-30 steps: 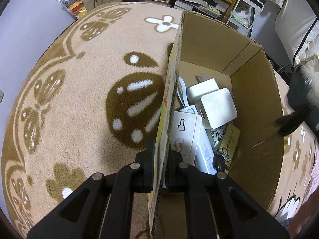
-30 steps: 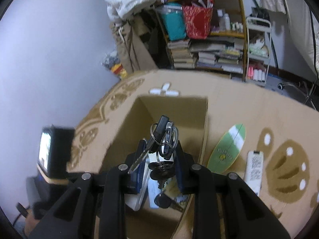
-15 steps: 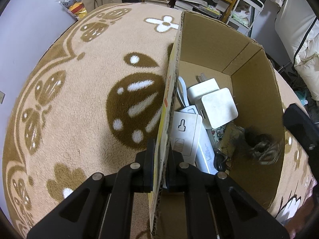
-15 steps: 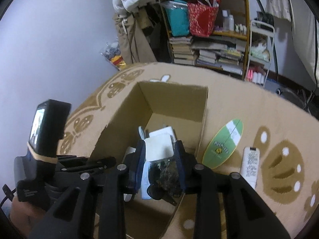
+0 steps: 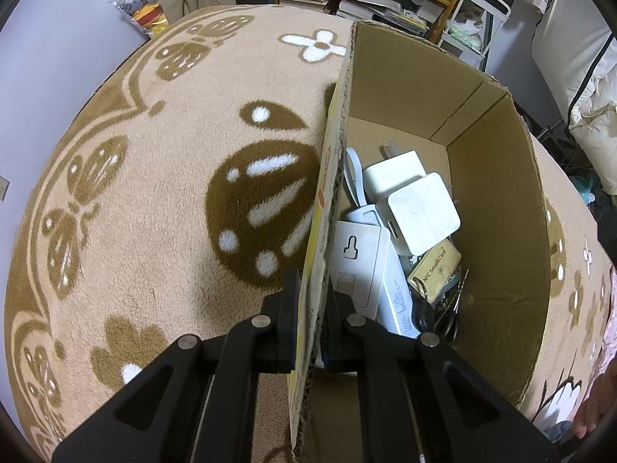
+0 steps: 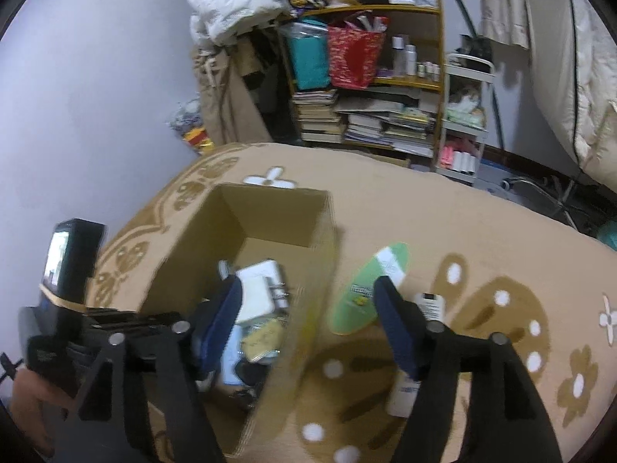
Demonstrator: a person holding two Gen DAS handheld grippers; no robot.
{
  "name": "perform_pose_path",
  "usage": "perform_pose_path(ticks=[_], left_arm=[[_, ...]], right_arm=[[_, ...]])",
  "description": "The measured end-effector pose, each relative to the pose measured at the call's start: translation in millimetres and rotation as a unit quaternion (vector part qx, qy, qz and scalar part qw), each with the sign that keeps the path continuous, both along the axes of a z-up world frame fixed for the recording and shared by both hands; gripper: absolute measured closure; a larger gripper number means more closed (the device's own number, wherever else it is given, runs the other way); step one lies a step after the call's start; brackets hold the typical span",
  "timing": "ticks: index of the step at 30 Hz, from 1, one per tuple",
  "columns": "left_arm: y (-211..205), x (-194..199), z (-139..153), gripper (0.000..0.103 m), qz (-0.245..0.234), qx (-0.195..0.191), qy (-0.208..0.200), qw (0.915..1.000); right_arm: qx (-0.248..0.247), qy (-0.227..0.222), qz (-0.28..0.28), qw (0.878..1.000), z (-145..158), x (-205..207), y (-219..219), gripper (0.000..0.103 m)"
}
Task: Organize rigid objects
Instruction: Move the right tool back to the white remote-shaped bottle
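The left gripper (image 5: 310, 320) is clamped on the near wall of the cardboard box (image 5: 497, 208), one finger outside and one inside, steadying it on the rug (image 5: 162, 200). The right gripper (image 6: 308, 308) has nothing between its fingers; its jaws have just been opening and now stand wide, straddling the box's right wall, one finger over the box and one outside it.

Just ahead of the left gripper, inside the box, lie white chargers (image 5: 420, 212), a white power bank (image 5: 393, 289) and a gold card (image 5: 435, 266) on a key ring, with dark keys (image 5: 443, 316) under it against the right wall.

Ahead of the right gripper and outside the box lie a green oval board (image 6: 362, 297), and a white remote (image 6: 428, 306) partly hidden behind the right finger. Both look stiff, light and flat, and the board probably slick. I would take either across its narrow width near the middle, fingers pressed into the soft rug to get under the edges.

The left wrist view shows the contents sharply and the grip on the wall, but nothing of the board or remote. The right wrist view, blurred, shows those two, the left gripper's body at its far left, and the cluttered shelf (image 6: 366, 77) beyond.
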State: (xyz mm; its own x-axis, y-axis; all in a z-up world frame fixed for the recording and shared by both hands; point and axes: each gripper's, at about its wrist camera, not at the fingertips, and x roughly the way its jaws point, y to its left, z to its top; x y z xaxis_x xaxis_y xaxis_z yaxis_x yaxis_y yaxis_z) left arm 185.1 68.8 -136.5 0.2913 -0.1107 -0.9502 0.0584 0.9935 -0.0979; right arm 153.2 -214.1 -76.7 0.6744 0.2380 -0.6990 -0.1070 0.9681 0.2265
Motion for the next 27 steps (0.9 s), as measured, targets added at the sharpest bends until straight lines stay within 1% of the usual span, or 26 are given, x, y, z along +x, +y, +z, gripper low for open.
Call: perform_pose_path(ticks=[7,11,14,16,20,24,27], left_arm=[[0,-1,-1,0.093,0.0,0.0,0.0,1.0],[0,-1,-1,0.093,0.0,0.0,0.0,1.0],[1,0,-1,0.093,0.001,-0.002,0.001,1.0],[0,0,-2,0.093,0.002,-0.003,0.002,1.0],[0,0,-2,0.093,0.001,-0.001,0.001,1.0],[-1,0,-3,0.093,0.001,0.0,0.001,1.0],[-1,0,-3,0.093,0.002,0.0,0.001,1.0]], right_arm=[[-0.018,0.027,-0.034,0.999,-23,0,-23,0.024],[-0.04,0.036,-0.049,0.997,-36,-2,-29,0.017],[-0.047,0.043,-0.053,0.997,-46,-2,-32,0.015],[-0.044,0.05,-0.058,0.996,-53,-1,-36,0.015],[-0.032,0.074,-0.079,0.994,-77,3,-47,0.015],[-0.032,0.1,-0.096,0.99,-102,6,-58,0.015],[-0.018,0.122,-0.115,0.986,-118,8,-70,0.015]])
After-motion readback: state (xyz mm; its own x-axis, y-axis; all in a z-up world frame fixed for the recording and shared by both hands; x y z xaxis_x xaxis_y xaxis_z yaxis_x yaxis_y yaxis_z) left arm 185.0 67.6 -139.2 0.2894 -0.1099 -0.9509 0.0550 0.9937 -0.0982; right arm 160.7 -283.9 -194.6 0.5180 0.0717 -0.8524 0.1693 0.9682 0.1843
